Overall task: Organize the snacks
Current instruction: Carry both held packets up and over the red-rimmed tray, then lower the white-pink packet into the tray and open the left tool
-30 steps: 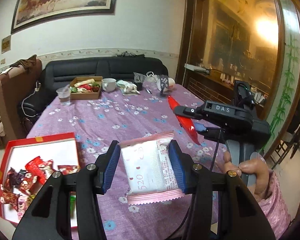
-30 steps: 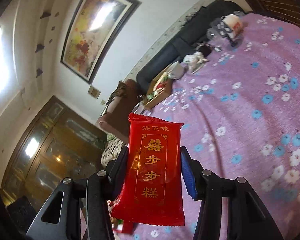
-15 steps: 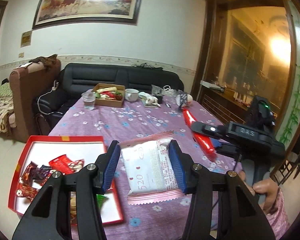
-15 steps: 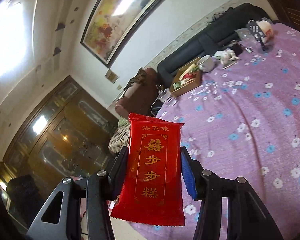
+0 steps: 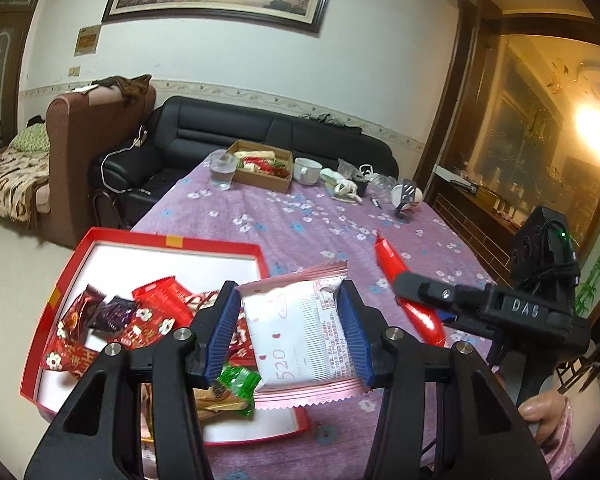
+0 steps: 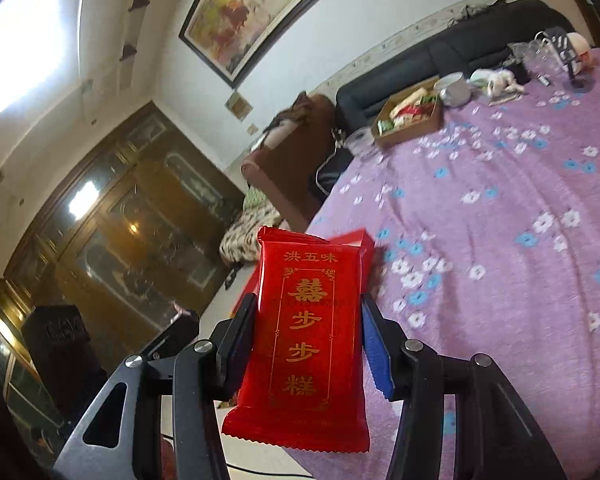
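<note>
My left gripper (image 5: pixel 288 336) is shut on a pink-and-white snack packet (image 5: pixel 300 332) and holds it above the right part of a red box (image 5: pixel 172 240) with a white inside. Several red, purple and green wrapped snacks (image 5: pixel 140 316) lie in that box. My right gripper (image 6: pixel 308 340) is shut on a red snack packet with gold characters (image 6: pixel 304 320). In the left wrist view that gripper (image 5: pixel 404 280) holds the red packet (image 5: pixel 404 288) edge-on, to the right of the box. A corner of the red box (image 6: pixel 356 238) shows behind the red packet.
The table has a purple flowered cloth (image 5: pixel 320 220). At its far end stand a brown cardboard box of snacks (image 5: pixel 264 164), a glass of water (image 5: pixel 222 170), a white cup (image 5: pixel 306 168) and small clutter (image 5: pixel 380 188). A black sofa (image 5: pixel 260 128) and a brown armchair (image 5: pixel 92 136) stand behind.
My left gripper has swung left with the pink packet, so it is now over the red box. My right gripper has moved toward the box with the red packet.
</note>
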Motion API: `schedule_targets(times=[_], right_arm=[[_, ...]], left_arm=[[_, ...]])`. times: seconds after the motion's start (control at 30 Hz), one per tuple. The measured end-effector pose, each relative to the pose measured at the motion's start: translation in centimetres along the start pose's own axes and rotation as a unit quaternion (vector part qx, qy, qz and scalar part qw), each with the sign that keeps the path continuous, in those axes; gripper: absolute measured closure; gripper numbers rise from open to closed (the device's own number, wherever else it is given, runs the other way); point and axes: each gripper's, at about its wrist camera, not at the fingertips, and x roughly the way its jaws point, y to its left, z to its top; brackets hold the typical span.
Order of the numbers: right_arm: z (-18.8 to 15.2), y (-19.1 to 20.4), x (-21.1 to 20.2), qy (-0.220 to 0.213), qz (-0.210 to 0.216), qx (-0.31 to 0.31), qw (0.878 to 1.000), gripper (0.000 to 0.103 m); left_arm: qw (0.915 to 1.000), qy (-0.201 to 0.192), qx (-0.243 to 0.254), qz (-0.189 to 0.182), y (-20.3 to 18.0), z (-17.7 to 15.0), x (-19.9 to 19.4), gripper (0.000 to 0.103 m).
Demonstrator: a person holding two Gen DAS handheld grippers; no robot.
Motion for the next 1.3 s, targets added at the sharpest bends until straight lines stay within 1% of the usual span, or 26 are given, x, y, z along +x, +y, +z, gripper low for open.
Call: schedule_targets(times=[0.13, 0.37, 0.53, 0.7, 0.77, 0.83, 1.0, 1.17, 1.3], right_arm=[[-1.2, 0.3, 2.6, 0.029, -0.001, -0.002, 1.0, 0.052], [-2.6, 1.4, 5.1, 0.059, -0.004, -0.011, 0.998, 0.052], [-2.8, 1.6, 6.1, 0.068, -0.008, -0.011, 0.998, 0.052], [-2.3, 1.1, 6.1, 0.063, -0.013, -0.003, 0.998, 0.053], [-1.9, 0.6, 6.2, 0.058, -0.014, 0.006, 0.998, 0.053], [-1.7, 0.2, 6.4, 0.057, -0.013, 0.013, 0.998, 0.053], [-1.9, 0.4, 7.8, 0.072, -0.009, 0.011, 0.997, 0.053], [-2.4, 1.5, 9.4, 0.09, -0.003, -0.009, 0.996, 0.053], [-2.7, 1.7, 10.5, 0.101, 0.001, -0.014, 0.995, 0.052]], left_arm=[[0.9999, 0.009, -0.008, 0.002, 1.2, -0.5, 0.4, 0.054], [0.9995, 0.01, -0.028, 0.01, 3.4, -0.7, 0.5, 0.054], [0.9988, 0.01, -0.043, 0.023, 5.0, -0.5, 0.6, 0.054], [0.9972, 0.007, -0.052, 0.053, 6.8, -0.6, 0.4, 0.054], [0.9961, 0.006, -0.05, 0.073, 7.6, -0.7, 0.5, 0.054], [0.9951, 0.01, -0.05, 0.084, 8.2, -0.8, 0.7, 0.054], [0.9939, 0.018, -0.042, 0.101, 8.8, -1.2, 1.6, 0.054], [0.9922, 0.013, -0.01, 0.123, 8.3, -1.0, 1.9, 0.054], [0.9901, 0.011, 0.01, 0.14, 8.1, -0.9, 2.2, 0.054]])
